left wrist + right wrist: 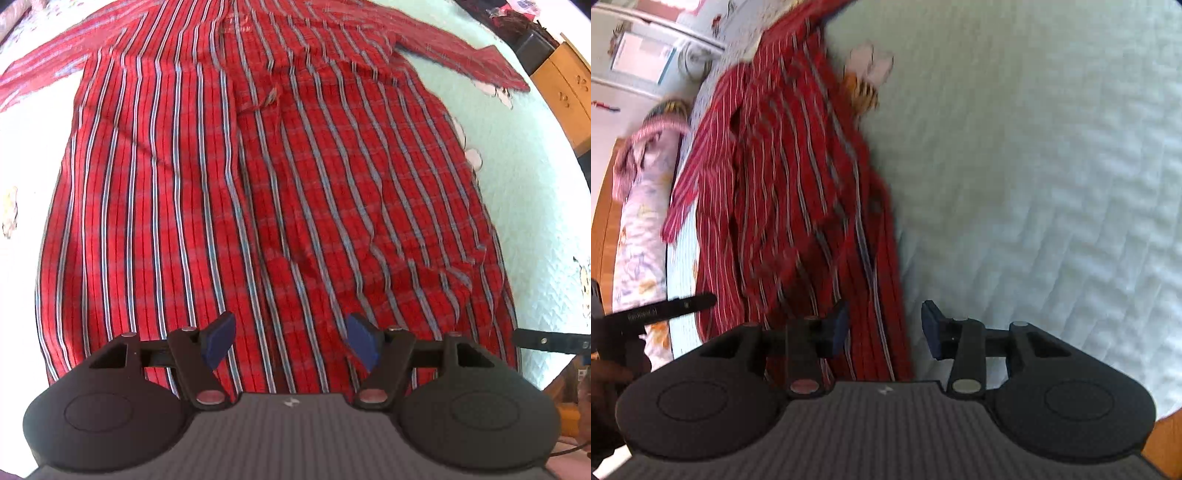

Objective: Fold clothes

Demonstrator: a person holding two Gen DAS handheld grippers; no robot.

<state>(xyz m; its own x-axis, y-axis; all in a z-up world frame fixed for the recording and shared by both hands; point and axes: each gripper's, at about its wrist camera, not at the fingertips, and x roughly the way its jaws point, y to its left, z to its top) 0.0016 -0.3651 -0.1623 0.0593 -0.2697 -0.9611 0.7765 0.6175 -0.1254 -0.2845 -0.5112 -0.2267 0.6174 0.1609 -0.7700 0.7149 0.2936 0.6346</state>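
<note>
A red shirt with blue and white stripes (236,177) lies spread flat on a pale green quilted bed cover (524,192), sleeves stretched out to both sides at the top. My left gripper (290,341) hovers open over the shirt's lower hem, blue pads apart with only cloth beneath them. In the right wrist view the same shirt (798,206) runs up the left half, blurred. My right gripper (884,330) is open at the shirt's side edge, its left pad over the cloth and its right pad over bare cover. The other gripper's black finger (665,312) pokes in at the left.
A wooden cabinet (561,85) stands beyond the bed at the upper right. A floral pillow or bolster (642,206) lies along the bed's far side by a wooden frame. The bed cover (1034,184) stretches wide to the shirt's right.
</note>
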